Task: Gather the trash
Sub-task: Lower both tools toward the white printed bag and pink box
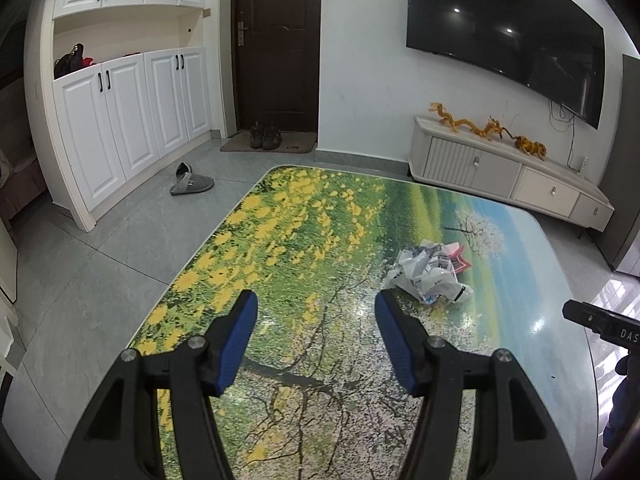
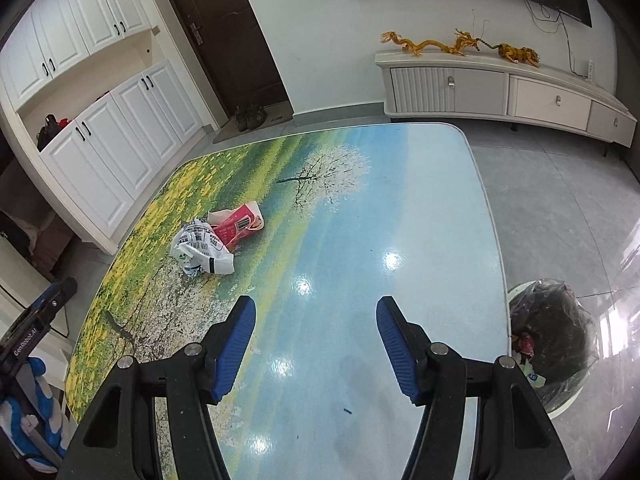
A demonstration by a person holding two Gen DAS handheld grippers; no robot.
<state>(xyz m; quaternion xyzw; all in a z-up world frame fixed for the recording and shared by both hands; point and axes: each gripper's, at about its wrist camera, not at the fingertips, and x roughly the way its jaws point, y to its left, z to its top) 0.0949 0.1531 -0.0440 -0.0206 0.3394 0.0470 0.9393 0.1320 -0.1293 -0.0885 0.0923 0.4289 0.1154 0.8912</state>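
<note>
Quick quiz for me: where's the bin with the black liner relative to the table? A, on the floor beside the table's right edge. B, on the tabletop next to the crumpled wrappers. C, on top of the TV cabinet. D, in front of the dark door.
A: in the right wrist view the bin stands on the floor just off the right edge of the table, while the crumpled wrappers lie on the tabletop.
</note>
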